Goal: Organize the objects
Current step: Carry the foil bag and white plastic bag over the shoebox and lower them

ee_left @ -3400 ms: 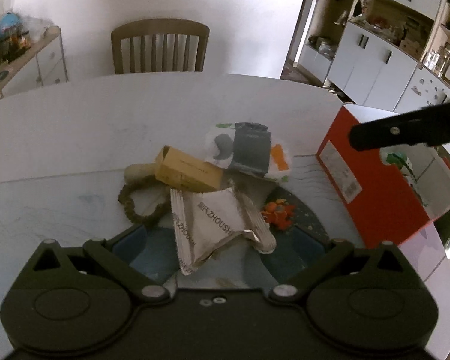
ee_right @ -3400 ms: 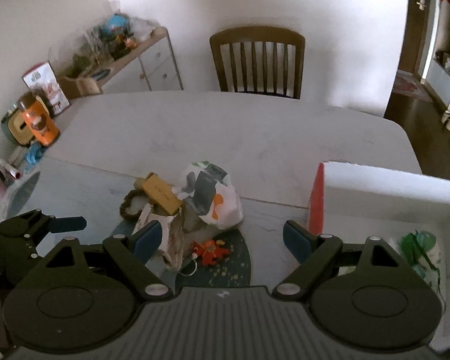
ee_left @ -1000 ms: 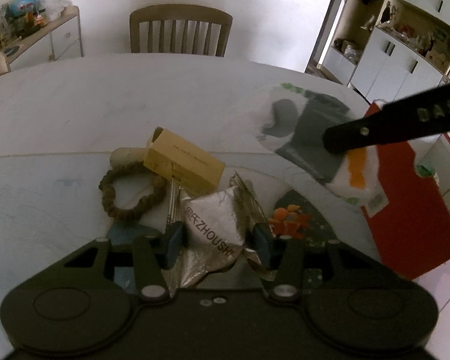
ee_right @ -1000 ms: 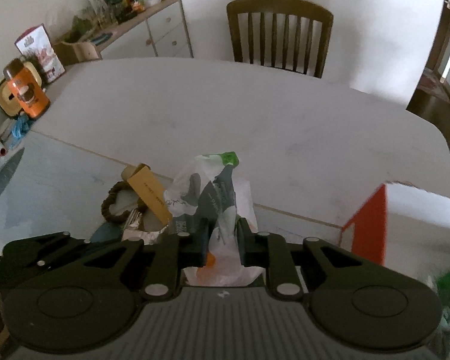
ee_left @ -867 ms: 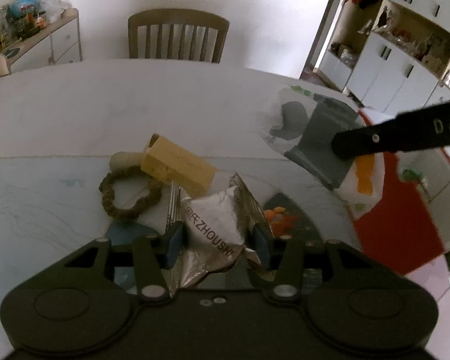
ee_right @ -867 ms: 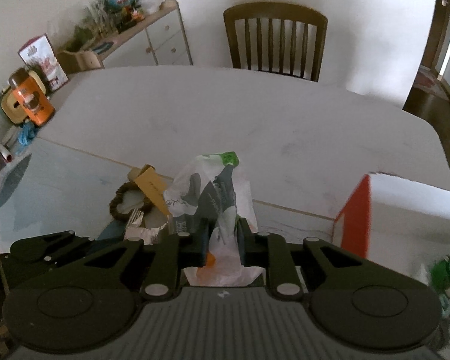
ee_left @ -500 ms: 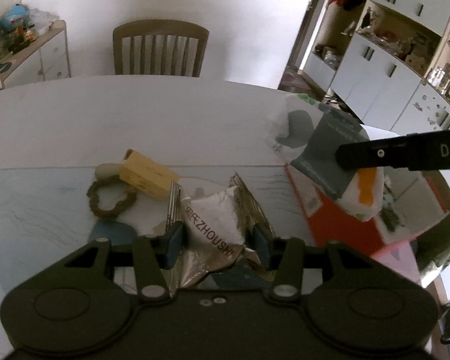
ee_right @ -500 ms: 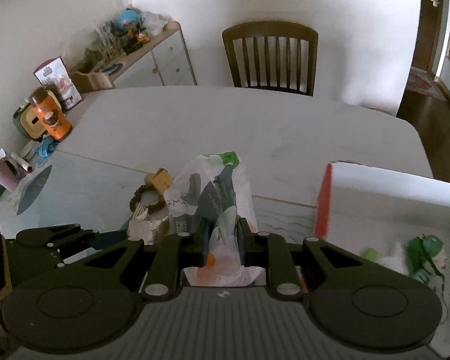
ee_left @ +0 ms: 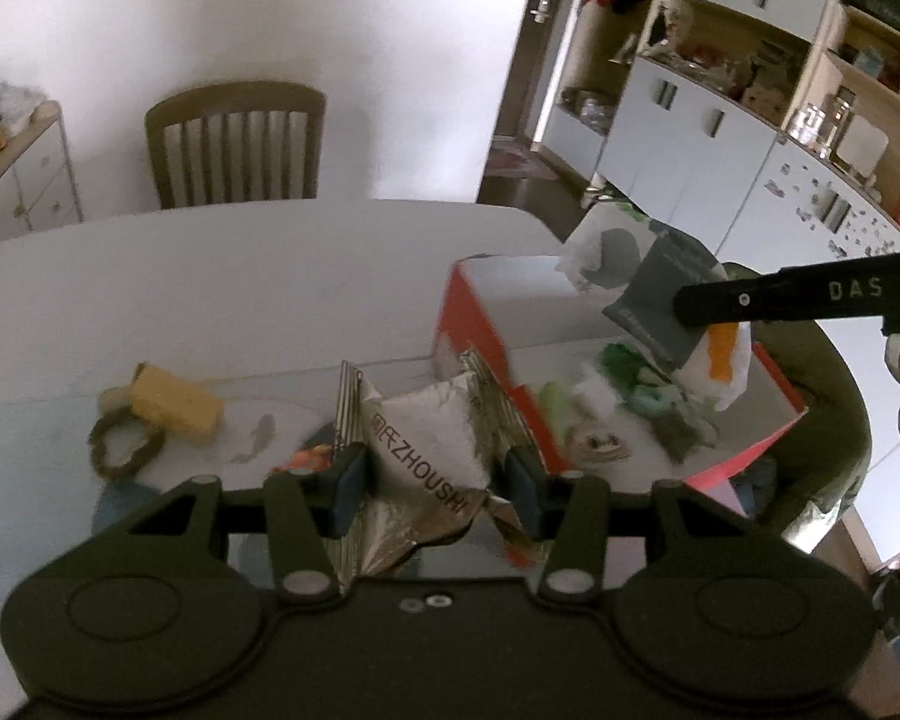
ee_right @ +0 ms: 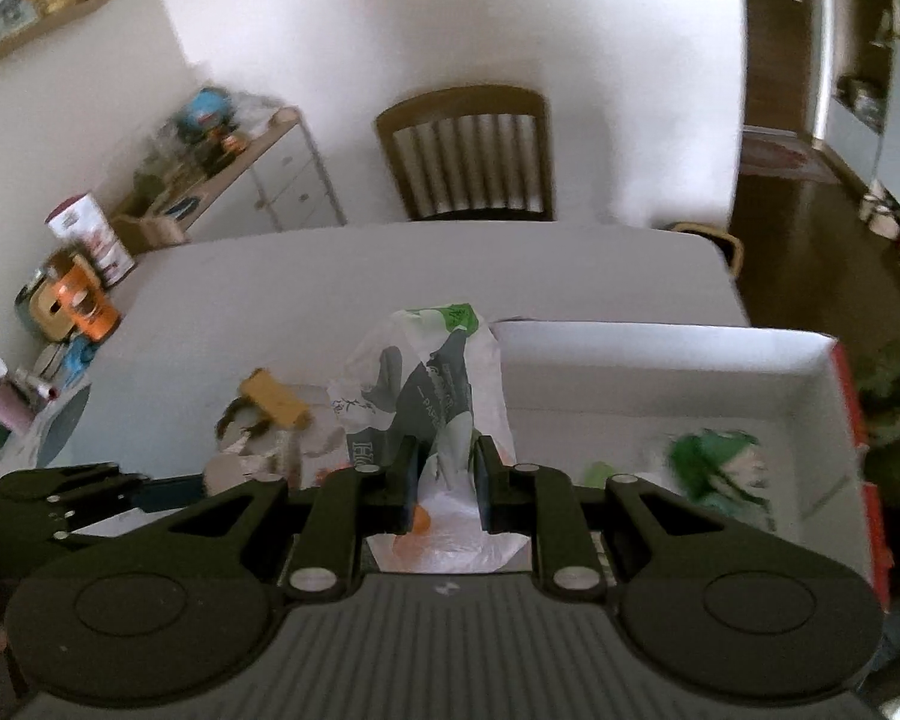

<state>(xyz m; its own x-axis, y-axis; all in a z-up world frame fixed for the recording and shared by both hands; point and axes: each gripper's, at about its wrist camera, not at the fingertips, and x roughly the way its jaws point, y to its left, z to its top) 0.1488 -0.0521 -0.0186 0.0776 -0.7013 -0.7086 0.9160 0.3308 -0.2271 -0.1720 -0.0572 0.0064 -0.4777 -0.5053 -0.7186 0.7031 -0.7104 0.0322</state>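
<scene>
My left gripper point(ee_left: 435, 483) is shut on a silver foil packet point(ee_left: 426, 450) printed ZHOUSHI and holds it up near the left wall of the red box point(ee_left: 468, 324). My right gripper point(ee_right: 447, 474) is shut on a white plastic bag point(ee_right: 432, 384) with grey, green and orange print. In the left wrist view that bag point(ee_left: 660, 294) hangs over the open box. The box point(ee_right: 660, 360) has a white inside and holds green and white items point(ee_right: 717, 465).
A yellow box point(ee_left: 174, 405) and a brown braided ring point(ee_left: 123, 447) lie on the white table point(ee_left: 240, 264), with a small orange item point(ee_left: 306, 459) near them. A wooden chair point(ee_left: 234, 144) stands at the far edge. A cluttered sideboard point(ee_right: 228, 168) is at the left.
Both grippers closed on their loads, lifted them off the table and carried them right. The bag now hangs over the red box, and the foil packet is at its left wall.
</scene>
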